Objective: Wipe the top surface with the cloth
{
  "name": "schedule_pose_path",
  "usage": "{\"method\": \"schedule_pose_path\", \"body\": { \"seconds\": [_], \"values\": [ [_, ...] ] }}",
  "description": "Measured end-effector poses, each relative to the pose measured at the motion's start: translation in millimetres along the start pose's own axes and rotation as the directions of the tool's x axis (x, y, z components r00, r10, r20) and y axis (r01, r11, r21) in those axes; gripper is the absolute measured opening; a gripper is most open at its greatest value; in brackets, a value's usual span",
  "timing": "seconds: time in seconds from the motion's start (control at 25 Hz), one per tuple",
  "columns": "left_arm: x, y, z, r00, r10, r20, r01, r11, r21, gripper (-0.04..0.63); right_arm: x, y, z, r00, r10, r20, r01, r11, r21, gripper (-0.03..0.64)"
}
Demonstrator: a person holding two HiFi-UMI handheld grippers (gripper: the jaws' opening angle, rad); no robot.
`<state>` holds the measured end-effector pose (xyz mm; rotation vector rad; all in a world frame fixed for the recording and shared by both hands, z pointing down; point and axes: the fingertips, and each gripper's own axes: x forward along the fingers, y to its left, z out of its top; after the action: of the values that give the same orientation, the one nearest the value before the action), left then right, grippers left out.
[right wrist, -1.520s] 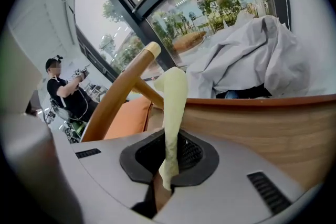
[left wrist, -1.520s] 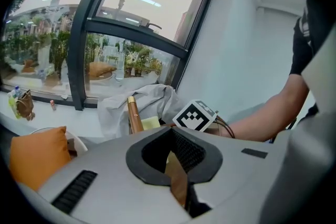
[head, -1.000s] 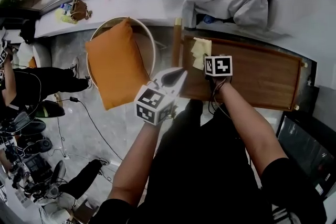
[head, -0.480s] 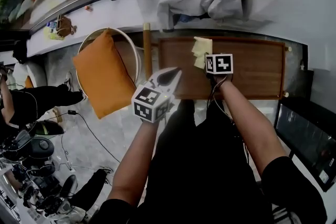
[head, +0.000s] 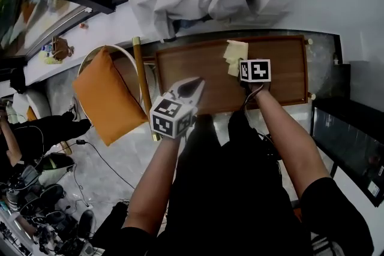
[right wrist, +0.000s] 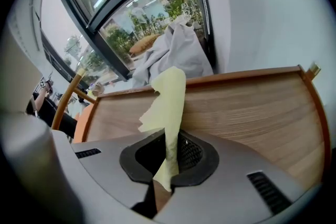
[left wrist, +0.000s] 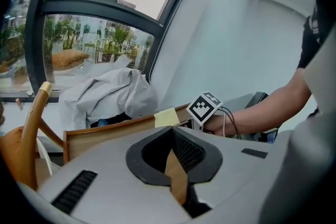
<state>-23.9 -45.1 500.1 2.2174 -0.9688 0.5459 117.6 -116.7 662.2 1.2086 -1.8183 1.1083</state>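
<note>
We held our grey left gripper [left wrist: 177, 173] with its black fingers [left wrist: 193, 152] closed together, nothing between them. Beyond lay the brown wooden desk [left wrist: 105, 136]. A pale yellow cloth [left wrist: 166, 117] stood above it, just beside the right gripper [left wrist: 205, 106], which showed only its black-and-white marker cube. A crumpled grey garment [left wrist: 107, 94] lay behind, below the window.

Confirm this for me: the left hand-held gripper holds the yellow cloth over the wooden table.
Wrong on one point: the right hand-held gripper, not the left, holds the yellow cloth over the wooden table. The right gripper view shows the cloth pinched between its jaws; the left hand-held gripper is shut on nothing.
</note>
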Motion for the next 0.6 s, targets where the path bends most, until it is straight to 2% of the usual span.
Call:
{"method": "schedule_pose_path", "body": {
  "seconds": [0.6],
  "values": [
    [72,-62,12,0.997,-0.067,-0.023,0.068,0.997,0.031,0.012,-46,-129,-4,0.995,-0.092,0.031,0.090,0.995,0.046,0.032]
  ]
}}
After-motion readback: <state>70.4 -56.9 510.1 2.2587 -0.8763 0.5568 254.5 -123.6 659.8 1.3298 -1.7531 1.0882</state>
